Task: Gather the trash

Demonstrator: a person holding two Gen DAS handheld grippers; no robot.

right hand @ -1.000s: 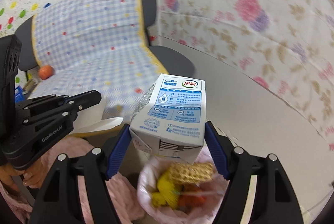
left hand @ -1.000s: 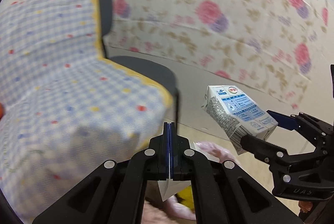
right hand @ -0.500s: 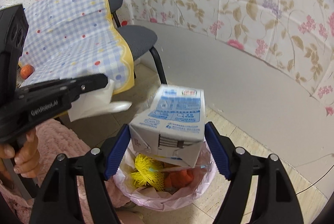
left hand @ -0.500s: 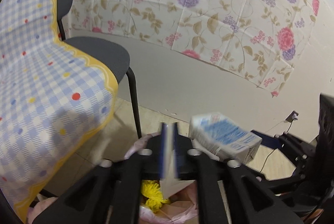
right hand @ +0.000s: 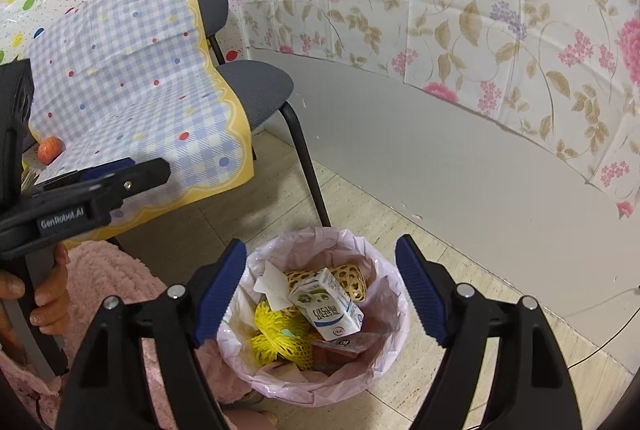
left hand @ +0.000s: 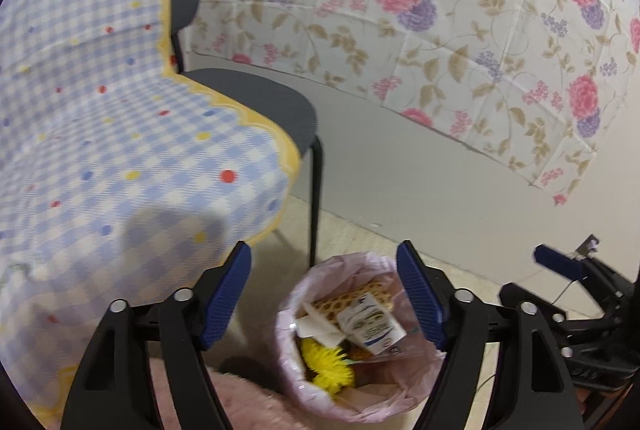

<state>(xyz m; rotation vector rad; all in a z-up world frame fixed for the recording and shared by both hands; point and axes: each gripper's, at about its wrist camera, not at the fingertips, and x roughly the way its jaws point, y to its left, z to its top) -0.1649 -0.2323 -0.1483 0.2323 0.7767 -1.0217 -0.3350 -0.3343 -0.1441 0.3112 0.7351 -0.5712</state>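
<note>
A bin lined with a pink bag (right hand: 394, 318) (left hand: 286, 346) stands on the floor below both grippers. In it lie a white and blue milk carton (right hand: 326, 304) (left hand: 370, 324), a white paper scrap (right hand: 272, 284) (left hand: 318, 322), a yellow foam net (right hand: 276, 336) (left hand: 328, 366) and a woven yellow piece (right hand: 352, 280). My left gripper (left hand: 324, 296) is open and empty above the bin. My right gripper (right hand: 320, 288) is open and empty above the bin. The left gripper also shows at the left of the right wrist view (right hand: 100, 181).
A grey chair (right hand: 256, 89) (left hand: 256, 97) stands beside the bin. A blue checked tablecloth with a yellow hem (right hand: 132, 77) (left hand: 100, 133) hangs at the left. An orange fruit (right hand: 50, 149) lies on it. The floral wall (right hand: 480, 29) is behind. A pink fluffy sleeve (right hand: 108, 282) is at lower left.
Both grippers have opened. The milk carton left the right gripper and the paper scrap left the left gripper; both now lie in the bin.
</note>
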